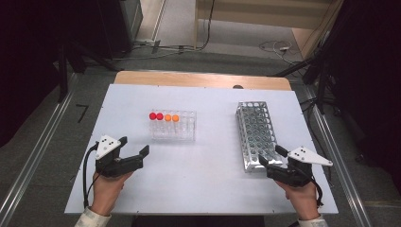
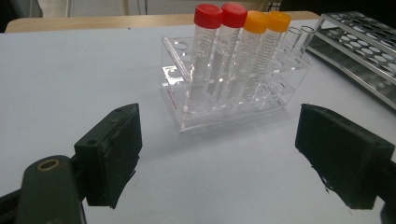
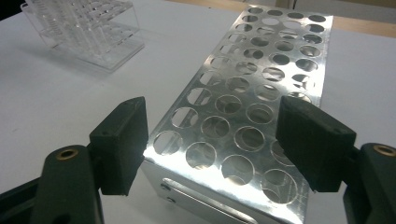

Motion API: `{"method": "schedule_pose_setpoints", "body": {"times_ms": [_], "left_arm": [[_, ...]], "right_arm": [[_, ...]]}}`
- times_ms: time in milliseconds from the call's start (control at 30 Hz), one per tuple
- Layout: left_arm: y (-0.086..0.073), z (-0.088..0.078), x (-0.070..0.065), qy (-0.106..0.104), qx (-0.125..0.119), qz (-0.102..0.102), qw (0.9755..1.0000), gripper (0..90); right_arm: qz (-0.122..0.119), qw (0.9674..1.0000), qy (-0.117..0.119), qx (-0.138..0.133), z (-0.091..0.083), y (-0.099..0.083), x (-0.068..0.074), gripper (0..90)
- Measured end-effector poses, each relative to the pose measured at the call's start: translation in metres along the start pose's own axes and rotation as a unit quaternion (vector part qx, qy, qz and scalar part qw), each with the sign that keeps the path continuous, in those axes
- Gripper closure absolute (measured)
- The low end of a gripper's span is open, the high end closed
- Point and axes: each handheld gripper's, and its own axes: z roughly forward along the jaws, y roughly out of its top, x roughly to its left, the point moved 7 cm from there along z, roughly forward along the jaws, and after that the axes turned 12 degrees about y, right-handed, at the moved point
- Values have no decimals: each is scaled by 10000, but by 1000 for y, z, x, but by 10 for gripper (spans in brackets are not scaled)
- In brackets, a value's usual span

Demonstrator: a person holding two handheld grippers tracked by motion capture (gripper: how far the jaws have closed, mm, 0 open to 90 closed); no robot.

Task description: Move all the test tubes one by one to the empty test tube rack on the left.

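A clear plastic rack stands mid-table, holding two red-capped tubes and two orange-capped tubes in its back row. My left gripper is open, a short way in front of it and to its left, nothing between its pads. In the left gripper view the rack, red caps and orange caps sit ahead of the open gripper. A perforated metal rack lies to the right. My right gripper stands open at its near end, pads apart from it.
The white tabletop has a wooden strip along its far edge. Metal rails run along the floor on both sides, and cables lie on the floor beyond the table. The metal rack's holes hold no tubes.
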Motion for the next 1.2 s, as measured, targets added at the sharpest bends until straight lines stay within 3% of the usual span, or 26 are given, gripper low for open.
{"method": "schedule_pose_setpoints", "body": {"times_ms": [167, 333, 600, 767, 967, 1200], "left_arm": [[-3, -3, 1, -74, -21, -25, 10000, 114], [-7, -7, 4, -19, -31, -26, 10000, 110], [-15, -10, 16, 235, -15, -99, 9997, 114], [-19, -15, 31, 418, -16, -191, 9989, 118], [-27, -18, 50, 705, 23, -314, 9970, 119], [-38, -15, 74, 1114, 166, -392, 9929, 119]], "right_arm": [[40, 10000, -70, -39, -6, -2, -6, 237], [101, 9998, -157, -76, -13, -5, -14, 236], [157, 9994, -296, -108, -24, -12, -25, 235], [294, 9981, -515, -158, -35, -18, -39, 232], [517, 9951, -820, -206, -48, -29, -62, 232], [738, 9894, -1249, -25, -52, -50, -91, 232]]}}
